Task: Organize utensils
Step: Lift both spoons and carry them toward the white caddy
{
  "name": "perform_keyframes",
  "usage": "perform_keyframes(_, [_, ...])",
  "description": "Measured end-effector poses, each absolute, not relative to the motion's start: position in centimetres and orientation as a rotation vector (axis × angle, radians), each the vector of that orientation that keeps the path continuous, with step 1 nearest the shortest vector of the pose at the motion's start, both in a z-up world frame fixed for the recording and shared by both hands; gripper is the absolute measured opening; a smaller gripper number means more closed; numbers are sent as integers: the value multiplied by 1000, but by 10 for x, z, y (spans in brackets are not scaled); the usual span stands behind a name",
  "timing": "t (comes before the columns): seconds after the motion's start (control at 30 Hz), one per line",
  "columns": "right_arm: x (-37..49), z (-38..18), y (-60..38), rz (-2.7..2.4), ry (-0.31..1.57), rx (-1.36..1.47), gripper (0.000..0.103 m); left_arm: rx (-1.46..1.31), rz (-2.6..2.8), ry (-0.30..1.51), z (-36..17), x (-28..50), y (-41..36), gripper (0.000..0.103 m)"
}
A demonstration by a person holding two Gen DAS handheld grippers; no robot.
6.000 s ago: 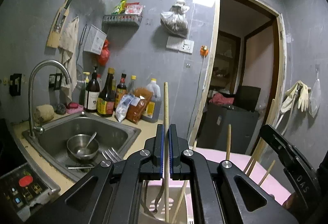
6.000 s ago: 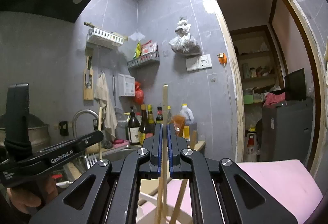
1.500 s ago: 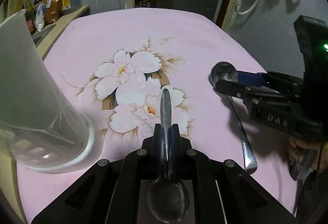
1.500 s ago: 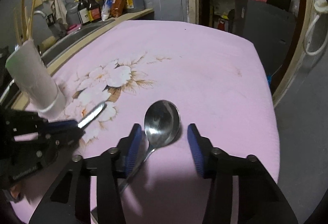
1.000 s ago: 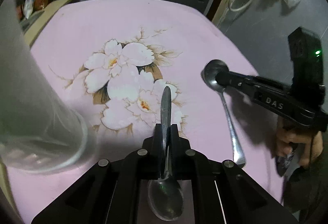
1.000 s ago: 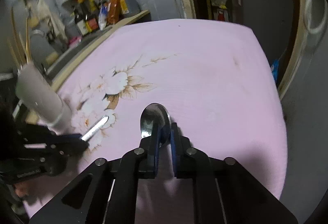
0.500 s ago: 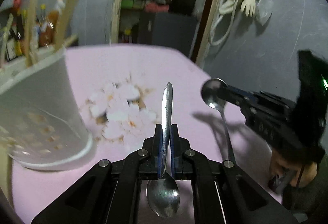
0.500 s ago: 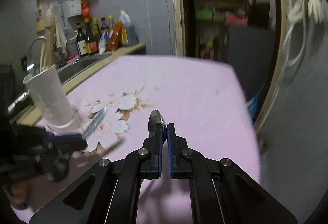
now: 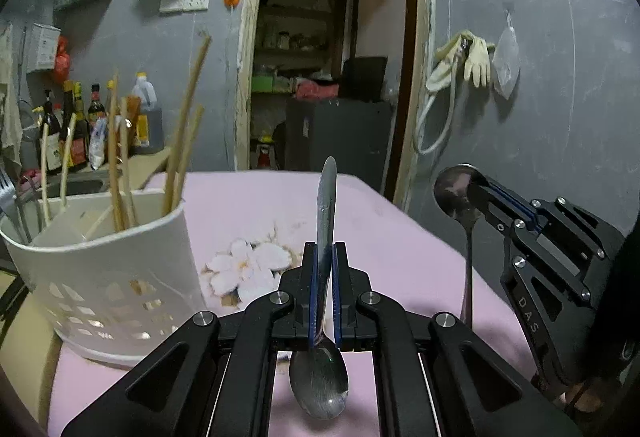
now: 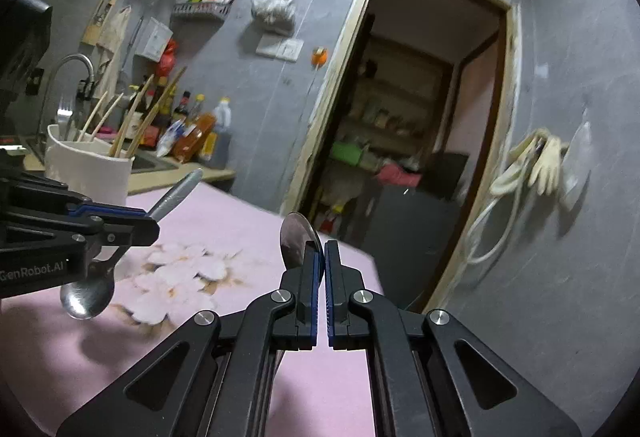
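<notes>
The left gripper (image 9: 324,261) is pinching a spoon (image 9: 322,377) by the handle, held clear of the table (image 9: 400,249), bowl hanging down toward the camera and the handle tip pointing up past the fingertips. From the right wrist view this same spoon (image 10: 86,297) hangs with its bowl low, above the flower print on the pink cloth, near the table's left edge.

The right gripper (image 10: 321,277) is clamped on a second spoon (image 10: 296,239), the round bowl sticking up just beyond the fingertips. In the left wrist view the second spoon (image 9: 456,189) stands bowl-up with its handle hanging straight down over the table's right edge, gripped just below the bowl by the right gripper (image 9: 484,193).

A white utensil holder (image 9: 104,269) with slotted sides stands at the table's left edge, holding several chopsticks (image 9: 184,125) that lean outward, and a fork (image 9: 8,193) shows at its far left side. Behind it a counter carries bottles (image 9: 80,125) against the grey wall.
</notes>
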State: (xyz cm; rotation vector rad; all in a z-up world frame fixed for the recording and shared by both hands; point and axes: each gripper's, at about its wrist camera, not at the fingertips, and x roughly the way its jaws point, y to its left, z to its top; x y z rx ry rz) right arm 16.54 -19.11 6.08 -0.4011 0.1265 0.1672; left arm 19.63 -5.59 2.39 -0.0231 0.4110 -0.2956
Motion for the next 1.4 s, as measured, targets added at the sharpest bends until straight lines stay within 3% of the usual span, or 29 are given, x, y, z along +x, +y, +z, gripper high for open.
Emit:
perform_keyframes(0.2, [160, 79, -183, 118, 31, -388, 1, -41, -262, 312, 41, 191, -46, 0])
perform_keyframes(0.8, [156, 131, -147, 159, -145, -305, 1, -58, -189, 129, 96, 180, -6, 0])
perform_keyframes(1.4, [161, 176, -75, 406, -244, -142, 1, -106, 14, 41, 135, 178, 103, 0])
